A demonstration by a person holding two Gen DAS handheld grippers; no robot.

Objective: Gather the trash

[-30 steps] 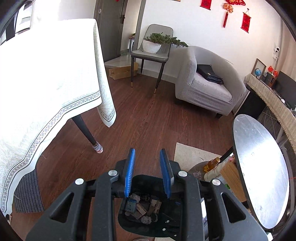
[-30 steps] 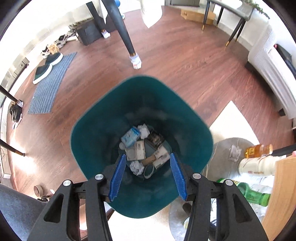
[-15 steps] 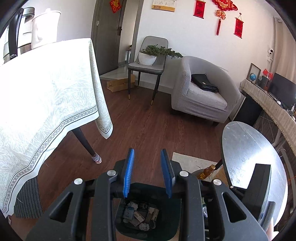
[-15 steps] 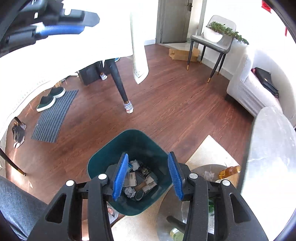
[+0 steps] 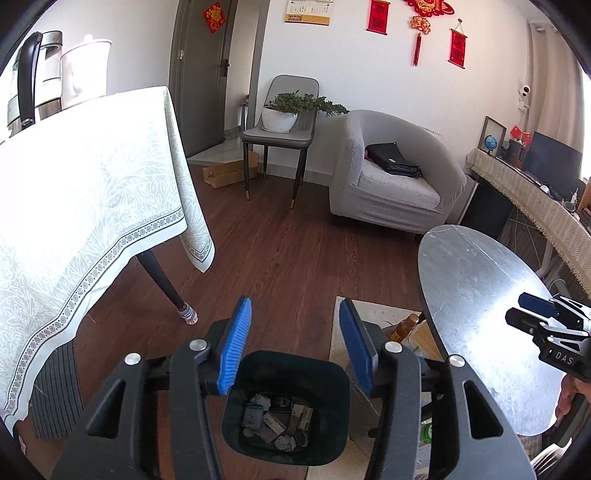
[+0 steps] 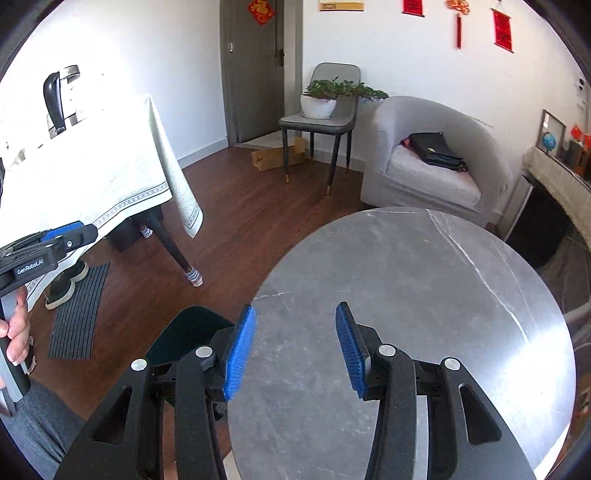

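Two grippers: we hold one in each hand, above a living-room floor, and neither carries anything.
Left gripper (image 5: 295, 343): we hold it above the dark green bin (image 5: 286, 413), its blue pads (image 5: 234, 347) spread wide apart with only air between them.
Right gripper (image 6: 295, 350): we hold it over the round grey marble table (image 6: 424, 280), its fingers likewise parted and holding nothing.
Trash (image 5: 277, 419): crumpled paper, small cartons and wrappers lie heaped at the bottom of the bin, seen straight down from the left wrist view.
Bin position: it stands on the wooden floor (image 5: 295, 258) just beside the marble table, partly over a pale rug (image 5: 369, 314); in the right wrist view only its rim shows, past the table's left edge.
Under the table: an amber bottle (image 5: 404, 326) stands by the table's edge, near the bin; what else lies there we cannot make out.
Dining table (image 5: 85, 192): on our left, draped in a pale patterned cloth, with a kettle (image 5: 29, 92) and a white jug (image 5: 85, 74) at its far end.
Far side: a grey armchair (image 5: 395, 177) holds a black bag (image 5: 393, 158), and beside it a grey chair (image 5: 280, 129) carries a potted plant (image 5: 291, 109).
Wall: red hangings (image 5: 417, 22) above the armchair.
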